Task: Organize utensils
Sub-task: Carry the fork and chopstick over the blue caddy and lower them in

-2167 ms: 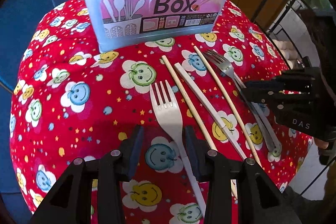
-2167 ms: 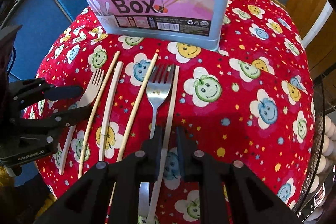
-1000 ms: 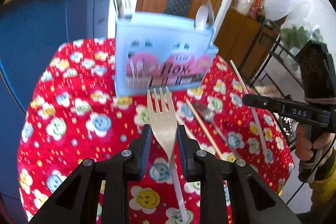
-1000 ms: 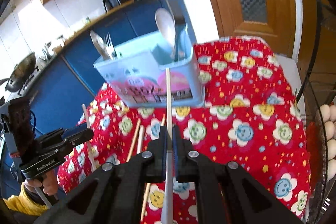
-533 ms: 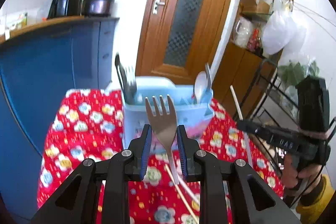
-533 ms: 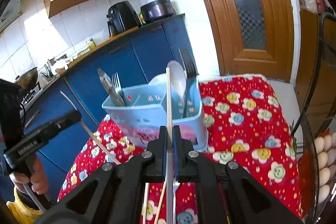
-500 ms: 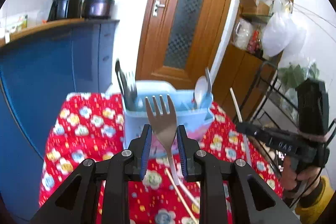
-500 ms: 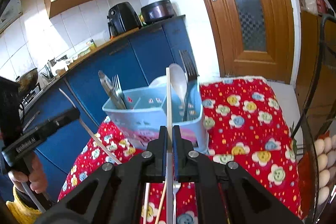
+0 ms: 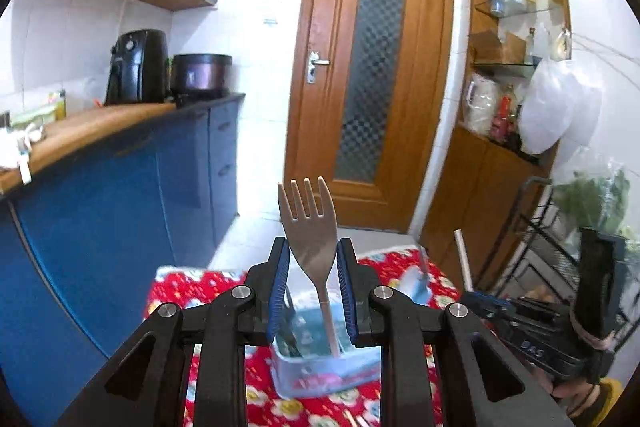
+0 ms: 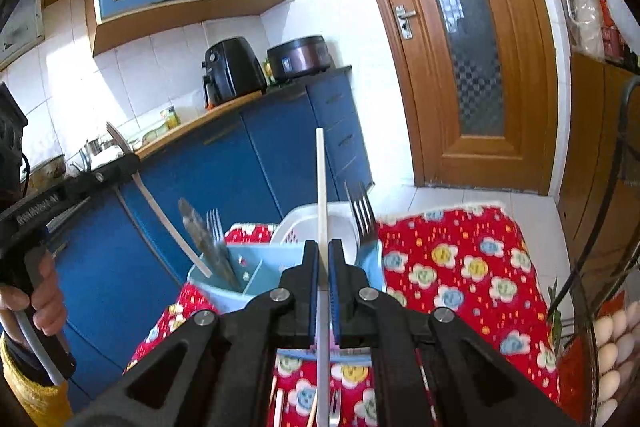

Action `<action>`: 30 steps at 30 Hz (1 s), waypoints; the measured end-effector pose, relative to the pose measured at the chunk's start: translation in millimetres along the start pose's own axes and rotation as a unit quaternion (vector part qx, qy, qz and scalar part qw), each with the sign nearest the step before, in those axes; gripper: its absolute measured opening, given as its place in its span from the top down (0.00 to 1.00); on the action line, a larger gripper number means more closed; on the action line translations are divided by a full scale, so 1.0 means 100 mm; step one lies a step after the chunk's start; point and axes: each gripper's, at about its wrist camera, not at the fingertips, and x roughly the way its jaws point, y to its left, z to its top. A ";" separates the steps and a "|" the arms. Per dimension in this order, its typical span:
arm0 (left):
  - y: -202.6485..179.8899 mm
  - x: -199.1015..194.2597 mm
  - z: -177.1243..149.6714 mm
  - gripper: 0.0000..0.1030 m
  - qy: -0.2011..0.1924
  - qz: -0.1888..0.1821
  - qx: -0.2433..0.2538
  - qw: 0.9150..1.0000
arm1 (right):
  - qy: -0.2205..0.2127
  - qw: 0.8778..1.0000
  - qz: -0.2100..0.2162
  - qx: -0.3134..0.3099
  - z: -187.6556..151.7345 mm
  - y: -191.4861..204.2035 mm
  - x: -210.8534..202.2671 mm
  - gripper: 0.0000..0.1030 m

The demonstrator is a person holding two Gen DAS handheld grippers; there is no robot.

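Now that both are lifted off the desk, left jaws clamp the fork, right jaws the chopstick, above the box, ready to drop in.

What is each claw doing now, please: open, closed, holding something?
Left claw: closed on the fork.
Right claw: closed on the white chopstick.

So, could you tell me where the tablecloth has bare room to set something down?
Free: the tablecloth right of the blue utensil box, out to the table's edge. Crowded: the strip in front of the box, where loose chopsticks and a metal fork lie.
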 end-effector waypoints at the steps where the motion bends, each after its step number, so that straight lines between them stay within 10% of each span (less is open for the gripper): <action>1: -0.02 0.06 0.02 0.76 -0.002 0.012 0.010 1.000 | -0.007 1.000 -0.002 -0.001 0.02 0.01 0.02 0.94; 14: -0.09 0.60 -0.19 0.76 0.031 0.038 0.032 0.998 | -0.108 0.992 -0.055 -0.033 0.11 0.01 0.48 0.94; 30: -0.08 0.80 -0.50 0.76 0.080 0.019 0.023 0.996 | -0.086 0.994 -0.049 -0.053 0.03 0.04 0.47 0.84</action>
